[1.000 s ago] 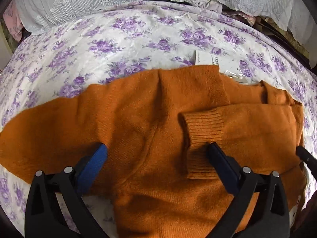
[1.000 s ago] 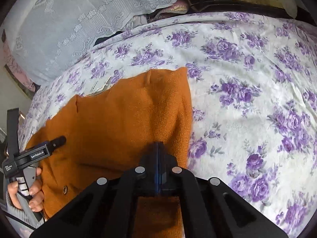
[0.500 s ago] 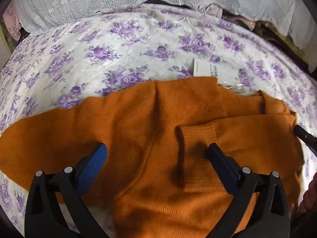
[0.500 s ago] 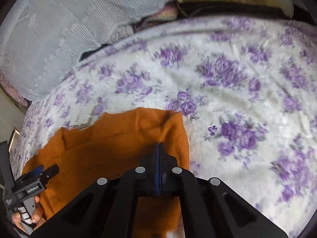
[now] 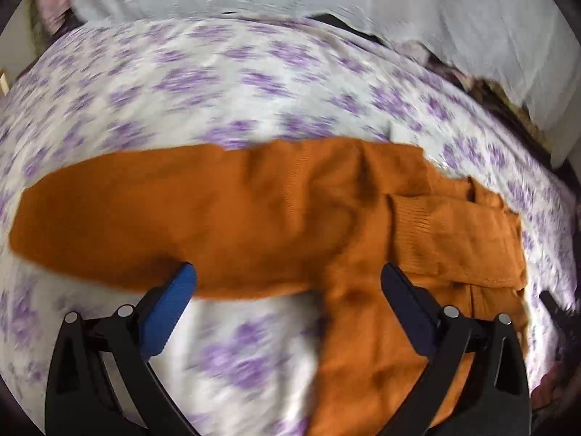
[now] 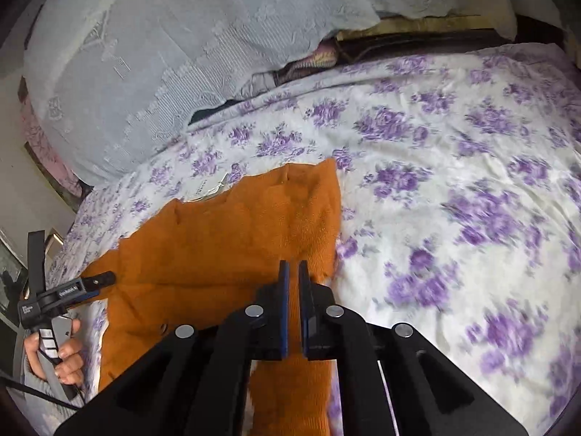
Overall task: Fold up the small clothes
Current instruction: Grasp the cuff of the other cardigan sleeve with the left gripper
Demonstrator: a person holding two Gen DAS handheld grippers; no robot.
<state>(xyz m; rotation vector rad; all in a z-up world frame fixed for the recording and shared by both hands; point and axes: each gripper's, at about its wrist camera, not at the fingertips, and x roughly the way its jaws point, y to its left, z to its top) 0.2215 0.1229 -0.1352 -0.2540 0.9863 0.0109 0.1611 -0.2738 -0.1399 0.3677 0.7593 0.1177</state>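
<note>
An orange knit sweater point(image 5: 254, 218) lies flat on the floral bedsheet point(image 5: 218, 83). One sleeve stretches out to the left, and the other is folded across the body with its ribbed cuff point(image 5: 410, 218) showing. My left gripper point(image 5: 287, 279) hovers wide open over the sweater's lower edge with nothing between its pads. In the right wrist view the sweater point(image 6: 225, 247) lies ahead. My right gripper point(image 6: 293, 272) is just above its right edge. Its jaws are opening, a narrow gap shows, and no cloth sits between the pads. The left gripper point(image 6: 98, 279) appears at the left, held by a hand point(image 6: 61, 359).
A white paper tag point(image 6: 207, 189) pokes out at the sweater's far edge. A pale lace blanket point(image 6: 163, 54) and bunched dark cloth line the back of the bed. Bare floral sheet point(image 6: 454, 181) spreads to the right of the sweater.
My left gripper has slid leftward, so the outstretched sleeve and bare sheet now fill its view. The right gripper's jaws, shut before, now stand slightly apart.
</note>
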